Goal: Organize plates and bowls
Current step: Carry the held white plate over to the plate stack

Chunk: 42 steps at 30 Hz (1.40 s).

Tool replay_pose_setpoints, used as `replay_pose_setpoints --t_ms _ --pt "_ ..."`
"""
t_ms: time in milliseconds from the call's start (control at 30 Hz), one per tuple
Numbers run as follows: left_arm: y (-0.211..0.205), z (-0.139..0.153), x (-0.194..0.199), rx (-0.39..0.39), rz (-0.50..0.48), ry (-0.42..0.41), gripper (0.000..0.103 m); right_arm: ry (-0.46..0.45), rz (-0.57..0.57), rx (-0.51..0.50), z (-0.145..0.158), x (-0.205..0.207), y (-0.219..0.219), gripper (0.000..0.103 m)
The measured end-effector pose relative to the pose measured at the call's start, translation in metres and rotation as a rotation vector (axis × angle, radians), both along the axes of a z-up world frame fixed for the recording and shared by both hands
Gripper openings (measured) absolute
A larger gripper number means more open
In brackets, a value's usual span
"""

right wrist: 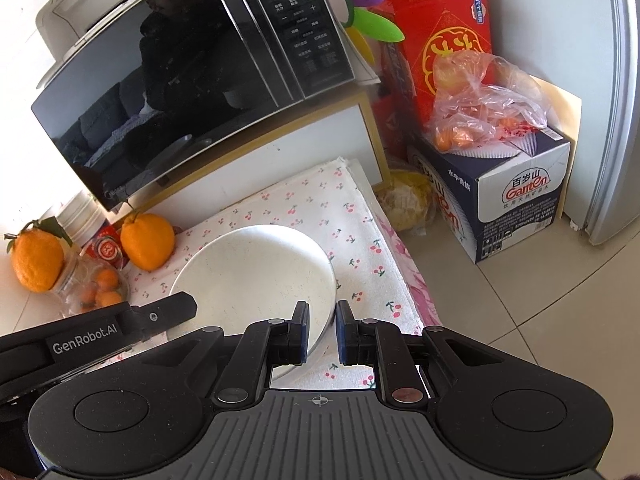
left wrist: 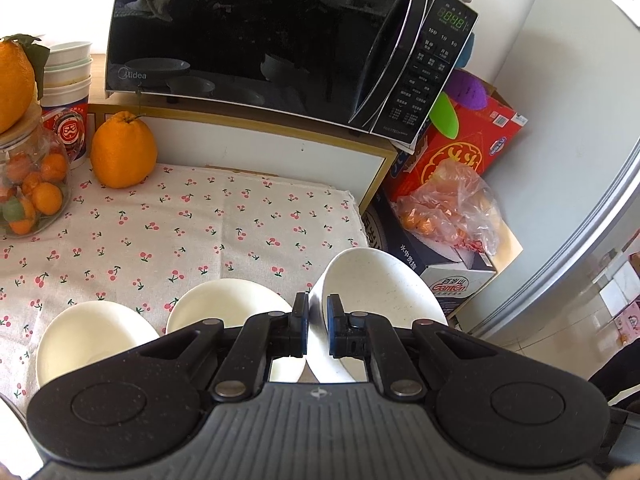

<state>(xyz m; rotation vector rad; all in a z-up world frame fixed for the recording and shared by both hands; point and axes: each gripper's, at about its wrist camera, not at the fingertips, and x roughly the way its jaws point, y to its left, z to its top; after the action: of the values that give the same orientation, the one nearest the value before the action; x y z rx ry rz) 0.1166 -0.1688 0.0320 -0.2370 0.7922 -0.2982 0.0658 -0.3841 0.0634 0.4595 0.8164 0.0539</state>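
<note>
The bench (left wrist: pixel 168 216) wears a white cloth with small cherries, and behind it stands a black microwave (left wrist: pixel 256 40) on a white cabinet; a fridge and cartons fill the corner at the right.

You are in the step of carrying: both pieces are off the cloth and not yet set down. Your left hand-held gripper (left wrist: pixel 318 330) is closed tight on the rim of a white bowl (left wrist: pixel 372 292), which hangs tilted, with one finger inside and one outside. Two more bowls (left wrist: pixel 224 308) rest on the cloth just beside it, to the left. Your right hand-held gripper (right wrist: pixel 322 334) is nearly closed, pinching the near edge of a white plate (right wrist: pixel 256 276), which stretches forward from the fingers above the cloth.

Next I think you must choose the place for each: the held bowl probably goes into the resting bowls. Lower it level, so the rims do not knock.
</note>
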Motion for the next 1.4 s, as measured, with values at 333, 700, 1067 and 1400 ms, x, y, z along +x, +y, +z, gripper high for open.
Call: replay_pose_setpoints --t_ms 333,700,1067,1400 --pt "0.010 0.001 -0.016 0.004 -0.002 -0.001 0.008 0.014 0.033 -0.013 0.003 -0.018 0.009 0.017" --pt "0.034 -0.006 -0.052 0.027 0.014 0.017 0.008 0.037 0.121 -0.026 -0.002 -0.054 0.034 0.017" --pt "0.050 -0.027 -0.078 0.097 -0.050 0.120 0.008 0.087 0.190 -0.057 -0.015 -0.083 0.057 0.017" --pt "0.063 -0.049 -0.091 0.113 -0.073 0.173 0.009 0.171 0.237 -0.093 -0.033 -0.092 0.077 0.017"
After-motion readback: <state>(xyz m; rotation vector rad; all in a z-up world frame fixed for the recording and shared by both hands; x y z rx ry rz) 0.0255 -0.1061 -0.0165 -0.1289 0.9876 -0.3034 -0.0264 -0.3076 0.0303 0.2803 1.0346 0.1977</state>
